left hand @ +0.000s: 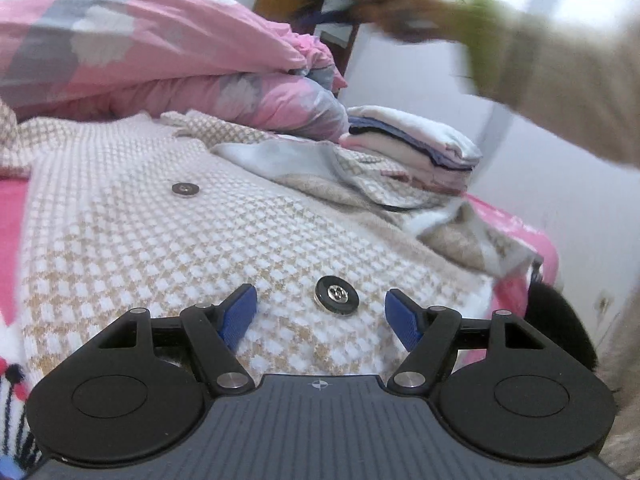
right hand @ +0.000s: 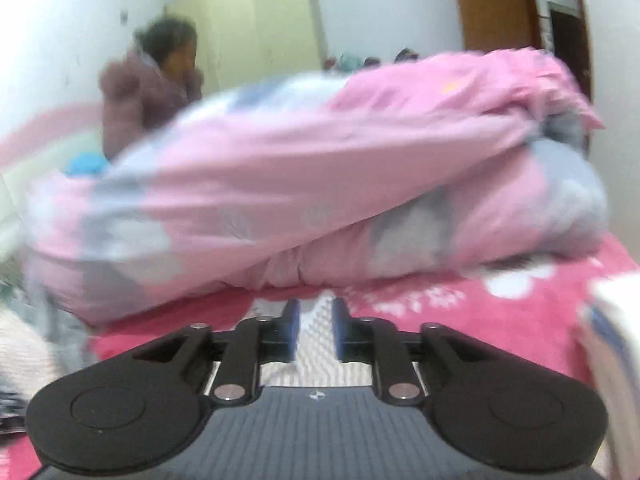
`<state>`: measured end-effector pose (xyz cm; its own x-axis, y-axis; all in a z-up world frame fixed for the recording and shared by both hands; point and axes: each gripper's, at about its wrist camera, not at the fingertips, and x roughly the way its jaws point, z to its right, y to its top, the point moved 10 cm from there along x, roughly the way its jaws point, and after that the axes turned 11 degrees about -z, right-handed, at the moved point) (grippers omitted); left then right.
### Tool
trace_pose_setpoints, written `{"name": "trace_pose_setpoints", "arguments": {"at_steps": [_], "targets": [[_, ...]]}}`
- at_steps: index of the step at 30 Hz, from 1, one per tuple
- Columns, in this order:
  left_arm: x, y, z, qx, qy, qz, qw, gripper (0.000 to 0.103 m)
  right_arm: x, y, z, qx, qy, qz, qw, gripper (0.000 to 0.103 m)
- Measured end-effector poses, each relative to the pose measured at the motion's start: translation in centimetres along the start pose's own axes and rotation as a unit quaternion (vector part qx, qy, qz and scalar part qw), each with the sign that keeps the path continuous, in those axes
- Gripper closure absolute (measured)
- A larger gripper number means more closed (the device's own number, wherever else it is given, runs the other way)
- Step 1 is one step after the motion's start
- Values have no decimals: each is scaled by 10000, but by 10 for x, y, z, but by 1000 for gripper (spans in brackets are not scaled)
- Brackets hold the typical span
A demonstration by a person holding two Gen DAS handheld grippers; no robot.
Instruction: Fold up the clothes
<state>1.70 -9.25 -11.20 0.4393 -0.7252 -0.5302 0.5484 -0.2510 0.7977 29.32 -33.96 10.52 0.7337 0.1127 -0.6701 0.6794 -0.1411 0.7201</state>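
Note:
A cream and tan checked knit garment (left hand: pixel 200 220) lies spread on the bed, with one dark button (left hand: pixel 337 295) near me and another (left hand: pixel 185 189) farther off. My left gripper (left hand: pixel 322 294) hovers low over it, open, its blue pads either side of the near button and nothing between them. The right gripper (right hand: pixel 316 308) is raised over the pink bedsheet (right hand: pixel 480 312), its jaws a narrow gap apart. Pale ribbed fabric (right hand: pixel 316 348) shows through that gap, blurred, and no pad visibly presses on it. A person's hand (left hand: pixel 400 12) in a beige sleeve crosses the top of the left wrist view, blurred.
A rolled pink and grey quilt (right hand: pixel 320 160) fills the far side of the bed. A stack of folded clothes (left hand: pixel 420 140) sits by the bed's right edge, with loose pale garments (left hand: pixel 360 176) in front of it. Another person (right hand: pixel 152 92) sits beyond the quilt.

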Motion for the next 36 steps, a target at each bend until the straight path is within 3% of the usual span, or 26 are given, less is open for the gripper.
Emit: {"name": "trace_pose_setpoints", "arguments": {"at_steps": [3,7,11,14,19,23,25,27,31,34,36], "targets": [[-1,1,0,-73,25,-31,10000,32,-81,-41,9,12,85,17,10000,66],[-1,2,1,-76,168,-95,9998,32,-141,-141,0,-259,171,-223,9993,62],[-2,4,5,-99,331,-181,9992,32,-141,-244,-19,-757,9,-498,9959,62],[-1,8,9,-133,395,-235,9989,32,-126,-295,-37,-1331,-267,-410,9899,62],[-1,5,20,-121,641,-433,9969,31,-94,-330,-58,-2440,-1280,130,9612,63],[0,2,23,-216,800,-539,9951,28,-68,-349,-55,-2993,-1888,178,9351,66],[1,2,22,-331,856,-586,9941,27,-60,-356,-50,-3094,-2048,204,9284,73],[2,2,22,-434,883,-630,9932,24,-58,-359,-48,-3004,-2075,285,9305,85],[5,4,23,-533,864,-732,9921,15,-73,-351,-43,-2367,-1817,634,9523,90],[8,3,27,-483,883,-776,9919,9,-86,-340,-34,-1739,-1377,799,9718,91],[9,3,29,-444,925,-791,9916,8,-94,-334,-27,-1177,-840,859,9858,93]]}}
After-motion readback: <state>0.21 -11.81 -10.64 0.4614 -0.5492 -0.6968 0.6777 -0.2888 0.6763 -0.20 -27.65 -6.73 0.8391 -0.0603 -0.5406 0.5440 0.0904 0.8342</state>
